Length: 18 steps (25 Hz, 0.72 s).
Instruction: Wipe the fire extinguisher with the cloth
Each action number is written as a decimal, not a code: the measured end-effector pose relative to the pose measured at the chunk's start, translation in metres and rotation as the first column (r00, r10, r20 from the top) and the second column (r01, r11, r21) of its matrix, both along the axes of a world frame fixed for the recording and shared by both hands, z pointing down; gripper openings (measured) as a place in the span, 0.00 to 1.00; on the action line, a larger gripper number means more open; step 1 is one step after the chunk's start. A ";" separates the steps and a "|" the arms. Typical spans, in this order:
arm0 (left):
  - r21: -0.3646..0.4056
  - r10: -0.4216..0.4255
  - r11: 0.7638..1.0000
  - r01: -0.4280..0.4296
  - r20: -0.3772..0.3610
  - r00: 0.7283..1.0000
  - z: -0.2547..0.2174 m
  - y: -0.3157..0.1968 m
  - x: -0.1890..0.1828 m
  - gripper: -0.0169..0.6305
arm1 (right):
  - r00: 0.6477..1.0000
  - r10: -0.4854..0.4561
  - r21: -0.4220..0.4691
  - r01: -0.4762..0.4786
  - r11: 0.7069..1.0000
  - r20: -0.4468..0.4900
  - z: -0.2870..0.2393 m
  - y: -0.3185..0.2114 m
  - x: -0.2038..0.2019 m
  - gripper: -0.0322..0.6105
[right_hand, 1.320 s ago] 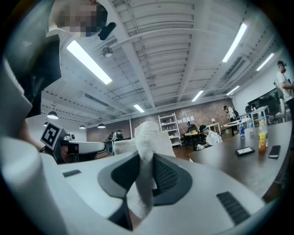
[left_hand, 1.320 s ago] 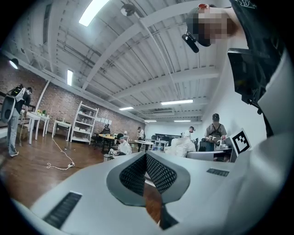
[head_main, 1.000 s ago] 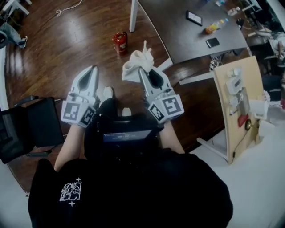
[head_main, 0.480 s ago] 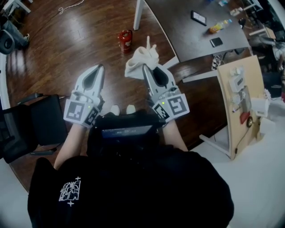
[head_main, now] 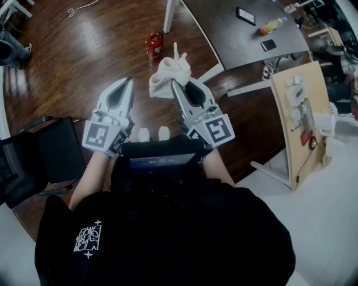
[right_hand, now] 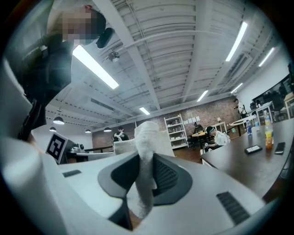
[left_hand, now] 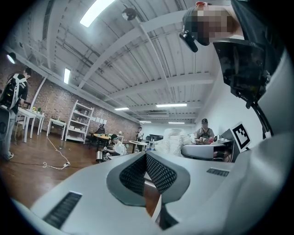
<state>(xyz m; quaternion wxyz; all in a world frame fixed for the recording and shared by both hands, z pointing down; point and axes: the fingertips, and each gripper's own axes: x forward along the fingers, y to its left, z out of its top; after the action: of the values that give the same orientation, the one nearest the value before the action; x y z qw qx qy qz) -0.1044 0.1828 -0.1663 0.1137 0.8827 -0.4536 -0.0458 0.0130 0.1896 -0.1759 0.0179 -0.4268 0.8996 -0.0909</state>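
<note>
Now my right gripper [head_main: 178, 85] clamps its fingers [right_hand: 171, 178] on the white cloth [head_main: 166, 74]; my left gripper [head_main: 125, 82] holds its own together, empty; the red fire extinguisher [head_main: 154, 46] stands on the floor [head_main: 84, 56] ahead.

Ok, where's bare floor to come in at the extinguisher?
Bare floor lies left of the extinguisher, up to the chair, and on its near side, toward the cloth in the right gripper. Its right is crowded: table leg and table.
</note>
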 end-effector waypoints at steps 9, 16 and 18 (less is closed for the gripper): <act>-0.011 0.016 1.000 -0.016 -0.001 1.000 -0.004 0.000 0.001 0.03 | 1.000 0.022 0.002 -0.022 1.000 -0.008 -0.004 0.001 0.000 0.20; -0.001 0.021 1.000 -0.021 0.000 1.000 -0.001 0.010 0.001 0.03 | 0.999 0.030 0.014 -0.030 0.999 -0.014 -0.002 0.008 0.002 0.19; -0.007 0.016 1.000 -0.016 0.001 1.000 -0.001 0.007 0.000 0.03 | 0.999 0.030 0.011 -0.030 0.999 -0.014 -0.002 0.006 0.002 0.19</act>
<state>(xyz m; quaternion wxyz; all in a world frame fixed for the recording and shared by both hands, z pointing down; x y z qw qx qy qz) -0.1044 0.1894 -0.1671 0.1168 0.8859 -0.4469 -0.0428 0.0148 0.1958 -0.1777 0.0150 -0.4408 0.8936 -0.0828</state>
